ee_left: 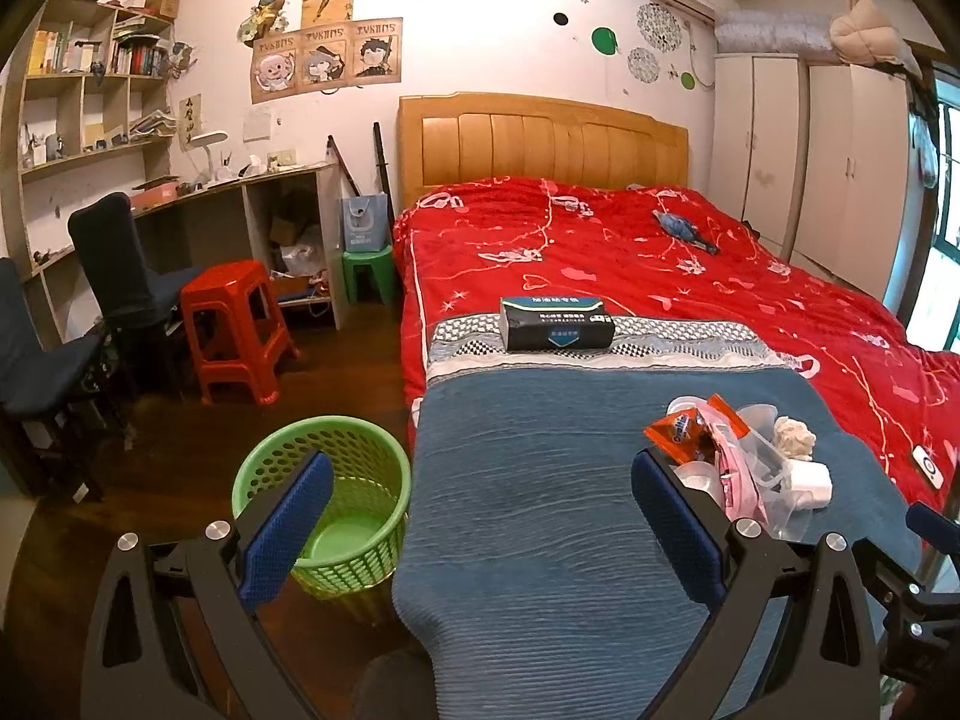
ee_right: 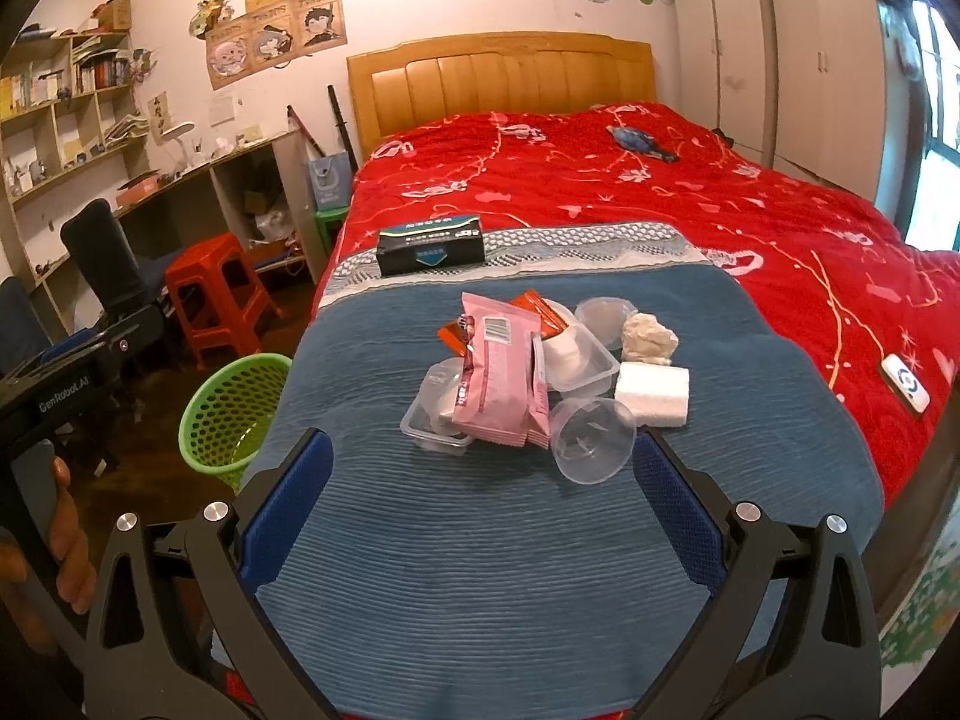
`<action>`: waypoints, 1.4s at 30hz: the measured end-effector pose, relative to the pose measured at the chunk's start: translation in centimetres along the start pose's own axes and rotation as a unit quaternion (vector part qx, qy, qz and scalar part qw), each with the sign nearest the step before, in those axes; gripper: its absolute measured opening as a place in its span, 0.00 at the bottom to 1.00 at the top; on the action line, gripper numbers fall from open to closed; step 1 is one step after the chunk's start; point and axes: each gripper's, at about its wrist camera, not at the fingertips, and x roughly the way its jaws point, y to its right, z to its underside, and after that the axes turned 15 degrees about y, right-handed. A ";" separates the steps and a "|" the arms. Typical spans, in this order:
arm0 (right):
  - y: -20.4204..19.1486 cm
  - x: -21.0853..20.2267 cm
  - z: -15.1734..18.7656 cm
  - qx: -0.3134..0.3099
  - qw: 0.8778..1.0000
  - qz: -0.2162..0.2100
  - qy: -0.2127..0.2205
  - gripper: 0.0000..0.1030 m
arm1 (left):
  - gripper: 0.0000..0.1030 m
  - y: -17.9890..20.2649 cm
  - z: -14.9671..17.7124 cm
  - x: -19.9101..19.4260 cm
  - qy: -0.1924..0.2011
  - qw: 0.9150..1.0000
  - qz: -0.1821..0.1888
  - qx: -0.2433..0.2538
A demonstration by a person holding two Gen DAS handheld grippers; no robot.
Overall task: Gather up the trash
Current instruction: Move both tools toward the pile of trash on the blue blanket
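Crinkled pink wrapper (ee_right: 501,381) tops clear plastic cups (ee_right: 591,438) on ribbed blanket (ee_right: 480,540).

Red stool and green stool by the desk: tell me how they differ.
The red stool stands out on the open floor near the dark chairs; the green stool is tucked against the bed's head end. The red stool's seat is bare, while the green stool carries a pale blue paper bag. The red stool looks larger in the left wrist view, though it is also nearer. Both are upright plastic stools.
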 end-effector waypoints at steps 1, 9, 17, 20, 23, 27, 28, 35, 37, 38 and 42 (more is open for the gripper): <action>0.1 0.0 0.1 0.001 1.000 0.001 -0.001 0.96 | 0.94 0.0 0.0 0.0 -0.001 1.000 0.000 0.001; 0.1 -0.1 0.1 0.001 1.000 0.005 -0.004 0.96 | 0.94 -0.2 0.2 0.3 -0.005 1.000 -0.001 -0.003; 0.3 -0.1 0.2 0.002 1.000 0.012 -0.006 0.96 | 0.94 -0.3 0.6 0.3 -0.010 1.000 0.000 -0.003; 0.3 -0.1 0.2 0.003 1.000 0.014 -0.006 0.95 | 0.94 -0.3 0.6 0.3 -0.010 1.000 0.001 -0.003; 0.4 -0.1 0.2 0.004 1.000 0.016 -0.006 0.96 | 0.94 -0.3 0.7 0.3 -0.011 1.000 0.002 -0.003; 0.4 0.1 0.3 0.001 1.000 0.016 -0.009 0.96 | 0.94 -0.2 1.0 0.3 -0.012 1.000 0.002 -0.004; 0.3 0.0 0.3 0.001 1.000 0.017 -0.009 0.96 | 0.94 -0.1 0.9 0.4 -0.013 1.000 0.002 -0.004; 0.4 0.4 0.4 0.001 1.000 0.016 -0.013 0.96 | 0.94 0.0 1.4 0.8 -0.020 1.000 0.002 -0.005; 0.4 0.5 0.4 0.000 1.000 0.017 -0.014 0.96 | 0.94 0.0 1.4 1.0 -0.024 1.000 0.002 -0.007; 0.4 0.5 0.4 0.000 1.000 0.017 -0.014 0.95 | 0.94 0.0 1.5 1.1 -0.026 1.000 0.003 -0.008; 0.5 0.6 0.5 0.001 1.000 0.017 -0.016 0.96 | 0.94 0.1 1.5 1.4 -0.031 0.999 0.005 -0.007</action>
